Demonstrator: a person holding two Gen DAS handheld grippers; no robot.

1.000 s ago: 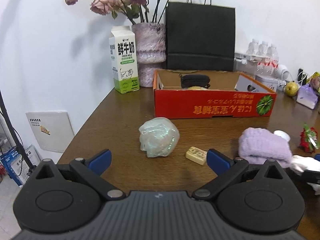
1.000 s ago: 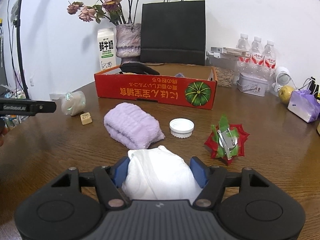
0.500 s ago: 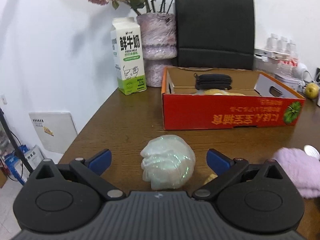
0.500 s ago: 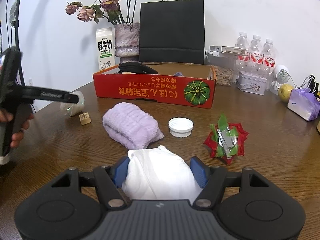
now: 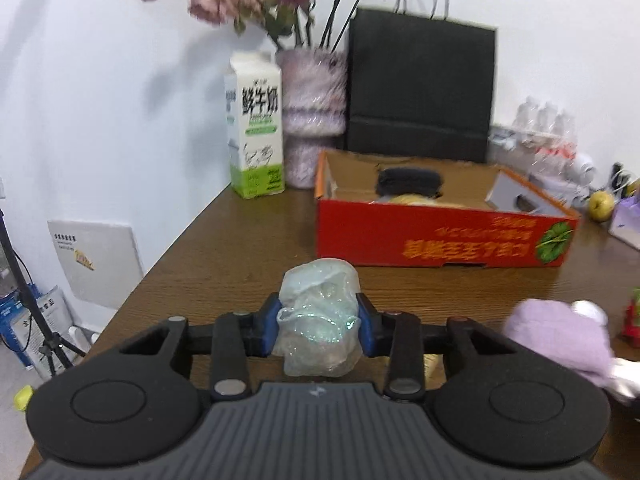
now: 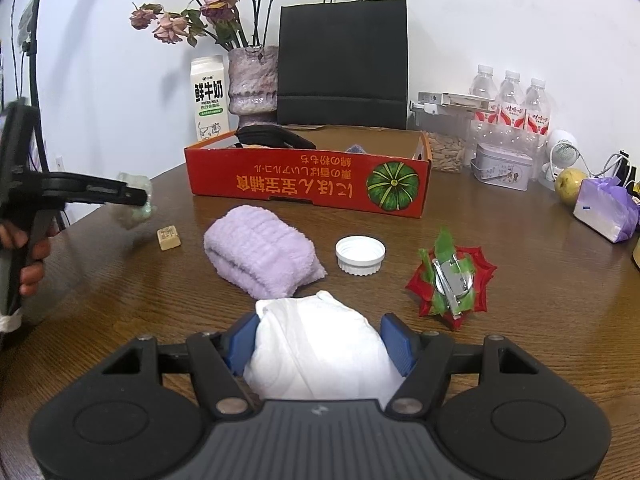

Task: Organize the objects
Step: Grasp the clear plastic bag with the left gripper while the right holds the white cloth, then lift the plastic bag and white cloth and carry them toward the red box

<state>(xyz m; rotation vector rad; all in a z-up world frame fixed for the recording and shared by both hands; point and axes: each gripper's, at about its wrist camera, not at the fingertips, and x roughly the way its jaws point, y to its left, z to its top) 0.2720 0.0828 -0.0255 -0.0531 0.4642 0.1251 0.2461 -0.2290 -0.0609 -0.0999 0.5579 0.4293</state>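
My left gripper (image 5: 318, 326) is shut on a crumpled iridescent plastic wad (image 5: 318, 312) and holds it a little above the brown table, short of the red cardboard box (image 5: 440, 240). The wad and the left gripper also show at the far left of the right wrist view (image 6: 136, 200). My right gripper (image 6: 320, 340) is shut on a white crumpled cloth bundle (image 6: 320, 352) near the table's front. A folded purple towel (image 6: 260, 256), a white cap (image 6: 360, 255), a tan block (image 6: 168, 238) and a red and green bow (image 6: 452, 280) lie on the table.
The red box (image 6: 308, 178) holds a black pouch (image 6: 272, 136). Behind it stand a milk carton (image 5: 256, 140), a vase of dried flowers (image 5: 314, 120) and a black paper bag (image 5: 420, 88). Water bottles (image 6: 512, 100), a tin (image 6: 502, 166) and an apple (image 6: 570, 184) are at the right.
My left gripper moved forward around the plastic wad, shut on it and lifted it slightly. The right gripper stayed put, holding the white cloth.
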